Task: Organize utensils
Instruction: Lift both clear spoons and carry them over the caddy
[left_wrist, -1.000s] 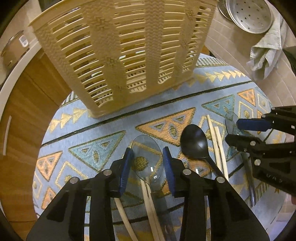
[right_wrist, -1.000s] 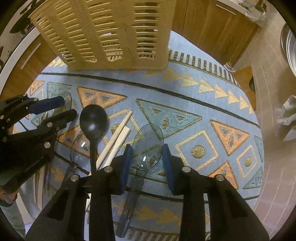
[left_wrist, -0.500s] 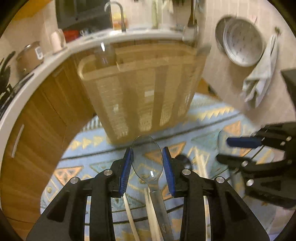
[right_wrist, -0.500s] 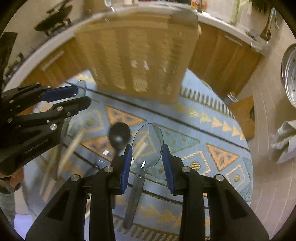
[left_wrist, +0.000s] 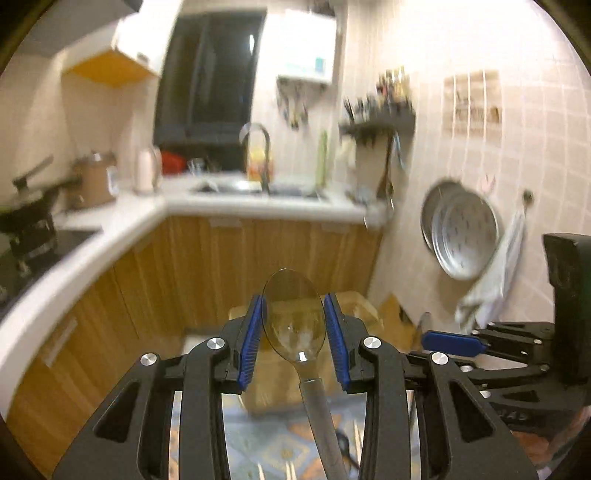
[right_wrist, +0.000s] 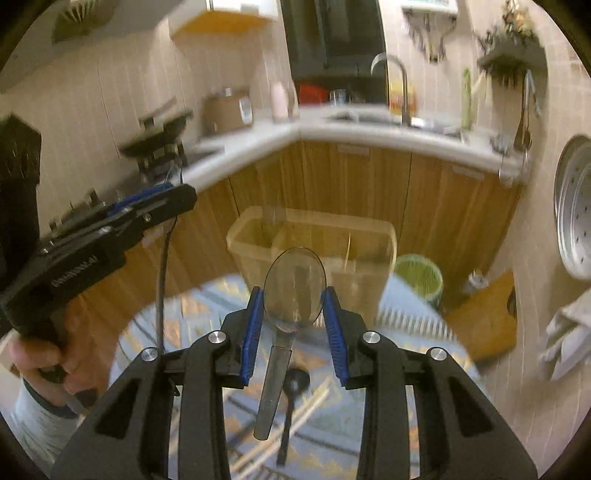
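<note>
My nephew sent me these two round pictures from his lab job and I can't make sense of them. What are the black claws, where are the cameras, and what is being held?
There is no robot here. A person holds a hand-held two-finger tool in each hand, and each carries a wide-angle camera looking along its fingers, which is why the pictures are round and bent.

The left-wrist picture looks out from the left tool, which grips a clear spoon by its bowl. The right tool shows at that picture's right edge.

The right-wrist picture looks out from the right tool, gripping a second clear spoon. At its left you see the left tool and the hand holding it.

Below lies a patterned cloth with a black spoon and chopsticks, and behind it a beige basket, in a kitchen.
</note>
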